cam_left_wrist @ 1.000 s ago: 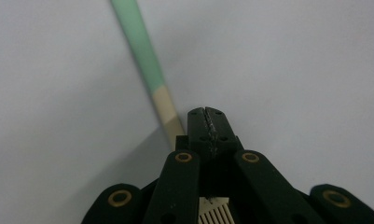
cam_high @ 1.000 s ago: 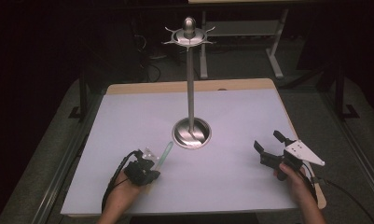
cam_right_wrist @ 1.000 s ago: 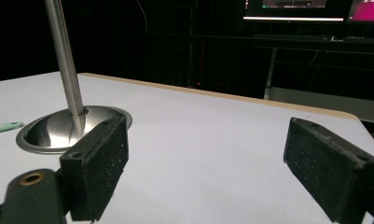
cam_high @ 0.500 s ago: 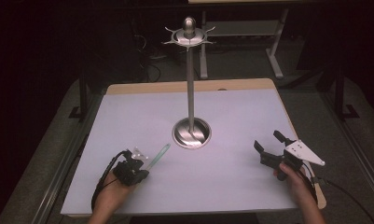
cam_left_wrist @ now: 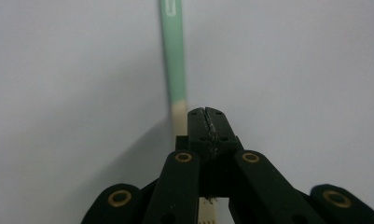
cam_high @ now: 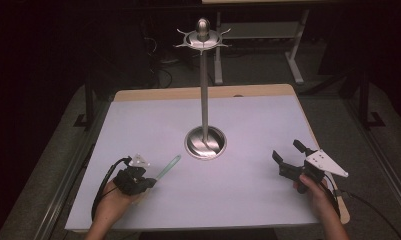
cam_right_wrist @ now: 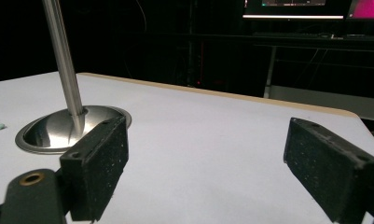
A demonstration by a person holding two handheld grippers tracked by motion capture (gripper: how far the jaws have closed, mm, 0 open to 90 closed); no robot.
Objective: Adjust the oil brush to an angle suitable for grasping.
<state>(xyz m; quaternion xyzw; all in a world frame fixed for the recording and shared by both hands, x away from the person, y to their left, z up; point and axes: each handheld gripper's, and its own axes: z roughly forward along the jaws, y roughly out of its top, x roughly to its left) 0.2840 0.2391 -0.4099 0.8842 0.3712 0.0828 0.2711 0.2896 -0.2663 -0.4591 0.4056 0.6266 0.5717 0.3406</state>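
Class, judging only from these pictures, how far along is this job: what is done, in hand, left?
Done: nothing hangs on the metal stand. In hand: the left gripper is shut beside the green utensil, apparently gripping it. Left: likely hanging it up top; the right gripper waits open.

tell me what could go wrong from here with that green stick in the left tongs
1. The left tongs pinch the green stick only at its pale end, off to one side, so it could twist or slip out.
2. Its free tip points toward the metal stand; swinging it could knock the tall pole.
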